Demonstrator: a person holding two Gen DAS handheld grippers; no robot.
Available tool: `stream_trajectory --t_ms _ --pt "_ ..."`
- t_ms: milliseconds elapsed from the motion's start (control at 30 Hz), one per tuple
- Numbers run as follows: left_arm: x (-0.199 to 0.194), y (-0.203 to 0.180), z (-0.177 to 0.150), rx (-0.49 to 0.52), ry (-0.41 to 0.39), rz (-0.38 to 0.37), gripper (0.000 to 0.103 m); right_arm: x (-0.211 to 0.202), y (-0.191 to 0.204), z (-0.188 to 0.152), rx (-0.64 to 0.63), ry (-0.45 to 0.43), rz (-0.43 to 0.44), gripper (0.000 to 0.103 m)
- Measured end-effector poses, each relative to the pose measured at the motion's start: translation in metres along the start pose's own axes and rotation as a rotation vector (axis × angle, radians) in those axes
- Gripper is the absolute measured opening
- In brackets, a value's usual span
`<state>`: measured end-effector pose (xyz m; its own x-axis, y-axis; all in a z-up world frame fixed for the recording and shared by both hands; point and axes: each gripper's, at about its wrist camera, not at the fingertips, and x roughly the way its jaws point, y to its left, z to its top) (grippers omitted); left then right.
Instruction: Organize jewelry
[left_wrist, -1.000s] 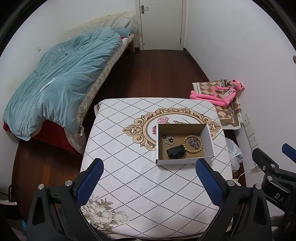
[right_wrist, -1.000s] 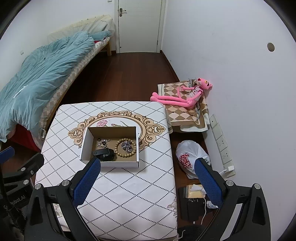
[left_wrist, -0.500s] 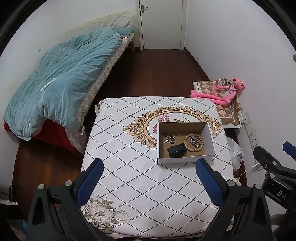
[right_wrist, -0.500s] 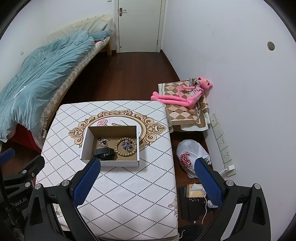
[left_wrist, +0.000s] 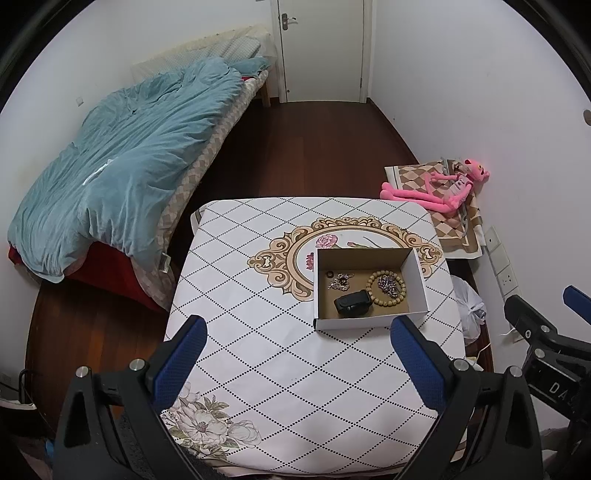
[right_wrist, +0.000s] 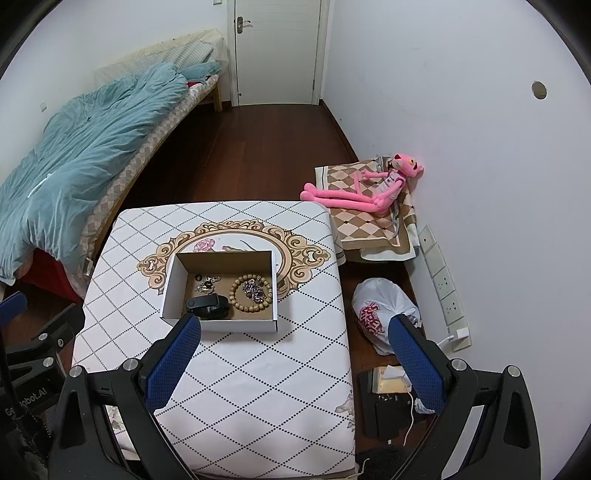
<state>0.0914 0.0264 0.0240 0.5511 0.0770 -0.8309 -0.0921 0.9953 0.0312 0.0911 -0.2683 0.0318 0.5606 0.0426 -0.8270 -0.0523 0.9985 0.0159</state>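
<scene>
Beyond both spread fingers (left_wrist: 181, 354) lies the box (left_wrist: 369, 323).

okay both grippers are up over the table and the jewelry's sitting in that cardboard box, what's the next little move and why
Probably lower the right gripper toward the cardboard box. Both grippers are open and empty, well short of the box, and the left gripper is no nearer. The wooden bead bracelet, a small dark ring, a metal tangle and a black case all lie inside, untouched.
</scene>
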Motion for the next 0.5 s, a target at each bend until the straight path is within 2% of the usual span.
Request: stream_trajectory --t_ms 500 --pt "-0.0016 -0.002 0.0033 -0.003 -0.008 0.002 0.101 -0.0044 0.0007 0.0012 0.003 -0.005 -0.003 0.102"
